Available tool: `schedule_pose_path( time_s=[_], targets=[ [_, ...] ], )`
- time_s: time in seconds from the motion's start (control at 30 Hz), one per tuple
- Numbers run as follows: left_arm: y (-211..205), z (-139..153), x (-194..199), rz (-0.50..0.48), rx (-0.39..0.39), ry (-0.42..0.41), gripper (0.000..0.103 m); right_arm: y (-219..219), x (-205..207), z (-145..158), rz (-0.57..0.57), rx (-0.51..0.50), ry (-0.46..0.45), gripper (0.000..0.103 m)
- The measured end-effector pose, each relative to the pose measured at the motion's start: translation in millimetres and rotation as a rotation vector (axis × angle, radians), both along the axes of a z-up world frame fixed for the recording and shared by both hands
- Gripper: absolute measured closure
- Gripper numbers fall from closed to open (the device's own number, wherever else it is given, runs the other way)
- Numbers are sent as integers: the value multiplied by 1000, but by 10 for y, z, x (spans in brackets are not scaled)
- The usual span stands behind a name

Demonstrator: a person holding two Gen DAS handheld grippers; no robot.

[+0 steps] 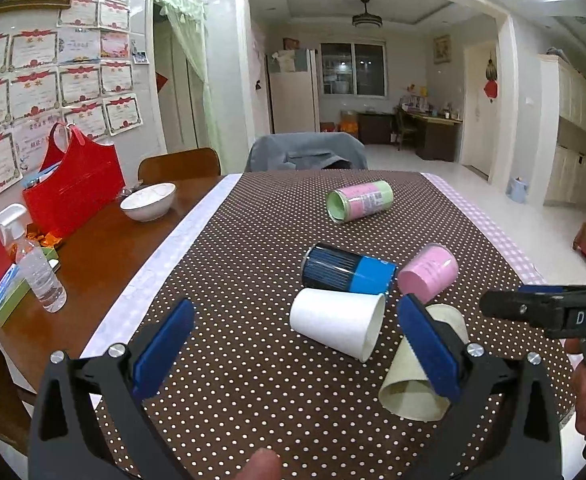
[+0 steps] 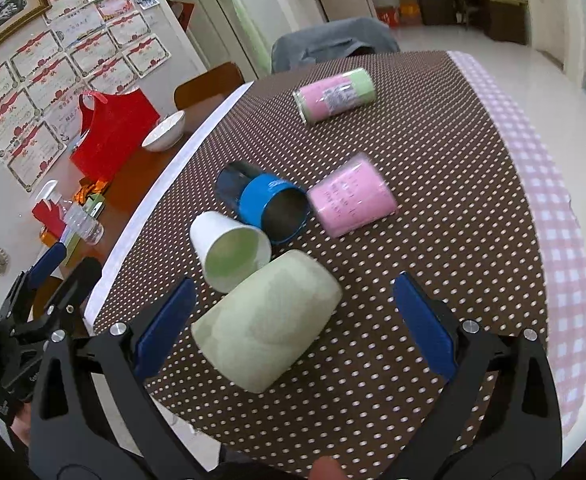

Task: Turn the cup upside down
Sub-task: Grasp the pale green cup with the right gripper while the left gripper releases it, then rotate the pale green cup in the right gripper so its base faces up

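Several cups lie on their sides on the polka-dot tablecloth [image 1: 253,360]. A pale green cup [image 2: 267,322] lies between my open right gripper's [image 2: 293,320] fingers, untouched; in the left wrist view it [image 1: 413,392] sits partly behind the right finger. A white paper cup [image 1: 337,322] [image 2: 231,254] lies ahead of my open, empty left gripper [image 1: 295,344]. A blue cup [image 1: 349,268] [image 2: 265,206], a pink cup [image 1: 427,272] [image 2: 351,198] and a pink-and-green cup [image 1: 359,201] [image 2: 335,94] lie farther off.
On the wooden table to the left stand a red bag [image 1: 75,188], a white bowl [image 1: 148,201] and a spray bottle [image 1: 33,260]. A grey-covered chair [image 1: 307,152] stands at the far end. The right gripper's body [image 1: 549,312] shows at the right.
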State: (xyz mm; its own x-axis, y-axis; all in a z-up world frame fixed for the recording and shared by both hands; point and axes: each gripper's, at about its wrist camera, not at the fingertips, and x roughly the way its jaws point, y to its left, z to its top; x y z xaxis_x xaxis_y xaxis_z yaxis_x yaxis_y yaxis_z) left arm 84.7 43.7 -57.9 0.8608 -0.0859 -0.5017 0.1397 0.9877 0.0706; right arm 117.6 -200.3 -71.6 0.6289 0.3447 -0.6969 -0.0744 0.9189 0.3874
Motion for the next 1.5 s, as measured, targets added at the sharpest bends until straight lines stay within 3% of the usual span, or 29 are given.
schedule_pose_path(
  time_s=[0.23,0.33,0.53,0.63,0.8,1.07,1.13,1.23,1.5],
  targets=[
    [145,-45,7,7,-21,-13,4,88,91,-15,8,17,66,6],
    [199,-63,58,9,-33,-6,4,48,203,-111,-13,92,169,6],
    [309,-113,196,-2,-58,14,4,82,386,-255,-41,149,317,6],
    [350,-172,298,-12,-70,45,4,93,446,-295,-65,143,355,6],
    [351,-237,404,-38,-68,75,4,31,502,-419,-117,227,451,6],
    [275,-307,514,-83,-59,97,4,-93,555,-543,-208,337,535,6],
    [284,-330,539,-87,-62,106,4,-73,589,-581,-229,348,552,13],
    [286,-362,589,-87,-67,119,4,-41,630,-655,-245,368,584,14],
    [342,-438,693,-88,-82,144,4,82,745,-704,-264,340,618,22]
  ],
)
